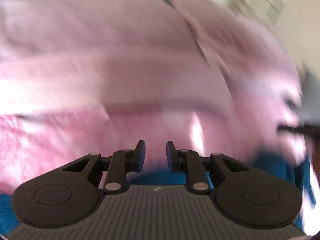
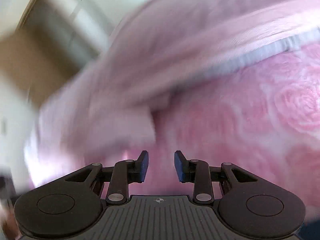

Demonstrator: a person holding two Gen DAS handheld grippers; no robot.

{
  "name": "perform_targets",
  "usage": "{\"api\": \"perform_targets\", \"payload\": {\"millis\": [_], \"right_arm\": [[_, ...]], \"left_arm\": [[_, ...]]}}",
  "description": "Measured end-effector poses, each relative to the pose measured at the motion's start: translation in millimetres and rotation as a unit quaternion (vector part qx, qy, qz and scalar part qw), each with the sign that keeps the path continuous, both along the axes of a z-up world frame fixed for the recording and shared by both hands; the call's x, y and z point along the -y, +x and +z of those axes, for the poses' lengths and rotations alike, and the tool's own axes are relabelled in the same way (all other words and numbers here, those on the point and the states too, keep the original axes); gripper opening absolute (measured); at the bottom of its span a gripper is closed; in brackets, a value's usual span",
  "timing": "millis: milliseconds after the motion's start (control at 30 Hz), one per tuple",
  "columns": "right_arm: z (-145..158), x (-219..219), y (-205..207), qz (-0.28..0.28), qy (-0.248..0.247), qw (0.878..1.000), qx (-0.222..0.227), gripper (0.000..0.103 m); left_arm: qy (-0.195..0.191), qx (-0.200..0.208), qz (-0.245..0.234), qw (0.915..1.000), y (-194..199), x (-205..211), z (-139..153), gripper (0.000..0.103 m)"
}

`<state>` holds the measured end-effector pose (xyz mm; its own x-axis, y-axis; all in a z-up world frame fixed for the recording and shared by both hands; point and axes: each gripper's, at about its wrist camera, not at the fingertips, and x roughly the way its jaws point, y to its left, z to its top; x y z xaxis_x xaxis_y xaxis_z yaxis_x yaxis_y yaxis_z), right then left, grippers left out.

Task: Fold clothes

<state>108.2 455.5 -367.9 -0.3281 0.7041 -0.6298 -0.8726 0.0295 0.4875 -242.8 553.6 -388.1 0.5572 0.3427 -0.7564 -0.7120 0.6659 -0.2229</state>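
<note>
Both grippers, left (image 1: 156, 154) and right (image 2: 161, 165), fingers parted and empty, blurred pink garment (image 1: 140, 60) seemingly just ahead.

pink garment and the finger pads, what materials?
Pink garment: soft matte fabric, probably cotton knit; it drapes in folds, with a grey ribbed trim. Blur hides the weave. Pads on the right tool: blue, matte, rubbery-looking, on black plastic links.

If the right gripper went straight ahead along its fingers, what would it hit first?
Most likely the pink garment, which fills the view ahead of the open right gripper. Motion blur hides how far off it lies.
</note>
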Motion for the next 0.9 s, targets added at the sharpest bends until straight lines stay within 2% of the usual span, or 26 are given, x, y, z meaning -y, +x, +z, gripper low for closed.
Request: {"api": "perform_targets", "payload": {"millis": [33, 67, 133, 200, 333, 400, 467, 533, 567, 600, 633, 667, 700, 767, 833, 900], "right_arm": [[-0.9, 7.6, -3.1, 0.029, -0.006, 0.999, 0.019, 0.032], [-6.4, 15.2, -12.7, 0.056, -0.009, 0.998, 0.031, 0.032], [-17.9, 30.6, -32.7, 0.111, -0.014, 0.992, 0.053, 0.032], [-29.5, 46.0, -52.6, 0.166, -0.019, 0.983, 0.075, 0.032], [-52.7, 76.7, -92.6, 0.272, -0.028, 0.954, 0.119, 0.032], [-48.9, 57.0, -106.9, 0.291, 0.0, 0.95, 0.115, 0.032], [-39.9, 27.4, -107.5, 0.263, 0.041, 0.958, 0.107, 0.032], [-16.5, -10.2, -94.1, 0.152, 0.091, 0.979, 0.1, 0.032], [-3.4, -20.7, -80.4, 0.089, 0.112, 0.986, 0.08, 0.032], [9.9, -30.6, -66.3, 0.025, 0.133, 0.989, 0.059, 0.032], [19.4, -36.1, -54.3, -0.016, 0.136, 0.99, 0.042, 0.032], [27.7, -40.5, -43.4, -0.041, 0.126, 0.991, 0.03, 0.032], [31.6, -39.3, -37.8, -0.042, 0.111, 0.992, 0.039, 0.032], [32.8, -32.2, -31.9, -0.023, 0.083, 0.994, 0.07, 0.032], [19.5, -16.1, -39.3, 0.013, 0.045, 0.994, 0.094, 0.032], [4.0, 5.4, -47.3, 0.047, 0.015, 0.993, 0.104, 0.032]], "left_arm": [[-0.005, -0.021, -0.041, 0.9989, 0.5, 18.8, -8.8, 0.017], [-0.025, -0.022, -0.061, 0.9976, 2.3, 33.4, -17.6, 0.017], [-0.067, -0.017, -0.095, 0.9931, 6.0, 61.6, -35.3, 0.017], [-0.074, 0.009, -0.1, 0.9922, 8.1, 80.8, -43.4, 0.022], [-0.083, 0.054, -0.101, 0.99, 29.8, 61.8, -47.3, 0.023], [-0.078, 0.093, -0.08, 0.9894, 46.6, 27.1, -40.3, 0.022], [-0.063, 0.137, -0.029, 0.9882, 61.8, -10.2, -24.5, 0.021], [-0.04, 0.184, 0.048, 0.9809, 59.5, -42.7, -2.0, 0.02], [-0.028, 0.208, 0.087, 0.9739, 57.9, -58.8, 9.5, 0.02], [-0.021, 0.217, 0.112, 0.9694, 51.7, -65.5, 18.5, 0.02], [-0.014, 0.225, 0.136, 0.9647, 45.0, -71.1, 27.3, 0.02], [-0.002, 0.218, 0.147, 0.9648, 38.2, -70.8, 32.2, 0.02], [0.014, 0.203, 0.151, 0.9672, 30.8, -66.5, 34.2, 0.02], [0.011, 0.161, 0.145, 0.9761, 18.9, -53.6, 27.4, 0.02], [-0.013, 0.132, 0.121, 0.9837, 11.4, -35.3, 12.1, 0.02], [-0.037, 0.112, 0.071, 0.9905, 17.7, -14.9, -5.0, 0.02]]}}
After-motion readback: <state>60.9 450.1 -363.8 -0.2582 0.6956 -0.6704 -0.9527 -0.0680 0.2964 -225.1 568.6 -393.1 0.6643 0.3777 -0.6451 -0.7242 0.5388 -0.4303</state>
